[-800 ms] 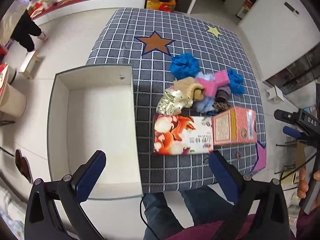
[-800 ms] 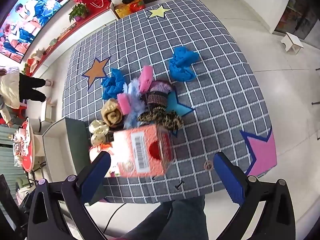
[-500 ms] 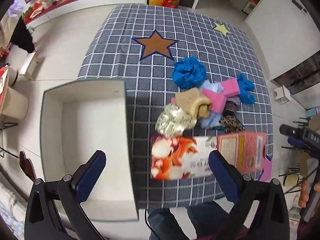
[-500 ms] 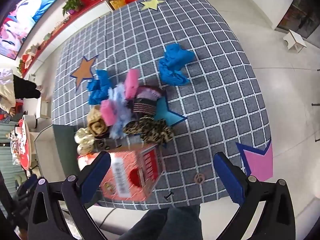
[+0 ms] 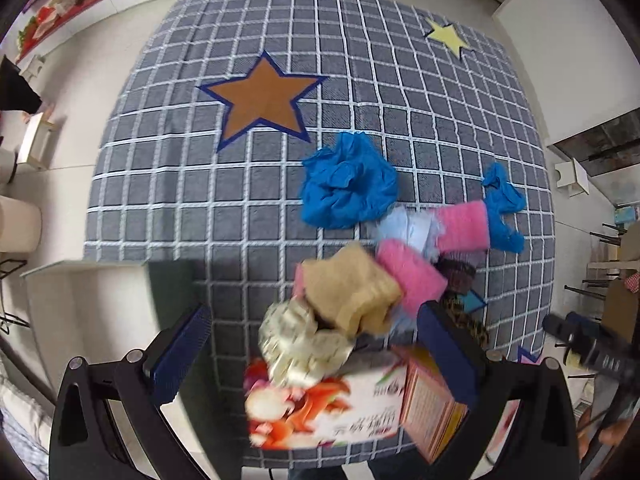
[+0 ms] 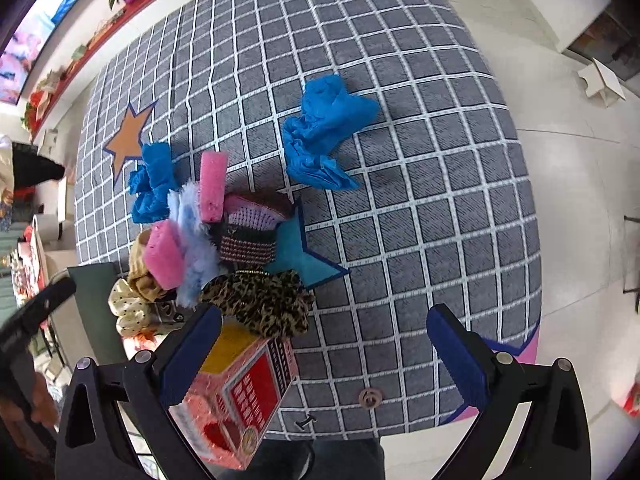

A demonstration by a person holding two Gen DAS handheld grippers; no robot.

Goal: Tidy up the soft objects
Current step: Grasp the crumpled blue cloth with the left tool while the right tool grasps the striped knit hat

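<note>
A heap of soft things lies on the grey checked cloth (image 5: 180,184): a tan cloth (image 5: 352,292), a cream dotted cloth (image 5: 298,340), pink rolls (image 5: 464,226), a light blue fluffy piece (image 6: 192,236), a striped knit (image 6: 248,240), a leopard-print cloth (image 6: 260,306) and crumpled blue cloths (image 5: 348,188) (image 6: 324,132). My left gripper (image 5: 316,354) hangs open above the cream cloth and a white picture box (image 5: 320,416). My right gripper (image 6: 324,356) is open too, above the cloth just right of a pink box (image 6: 236,396). Neither holds anything.
A white open bin (image 5: 80,320) stands off the table's left edge. Brown (image 5: 260,100), yellow (image 5: 446,36) and teal (image 6: 296,252) stars mark the cloth. Floor surrounds the table, with shelves and a person's dark legs far left. My trousers show at the near edge.
Both grippers have come lower and nearer to the heap. The left one has shifted from over the white bin to above the cream cloth and the boxes. Both stay open.
</note>
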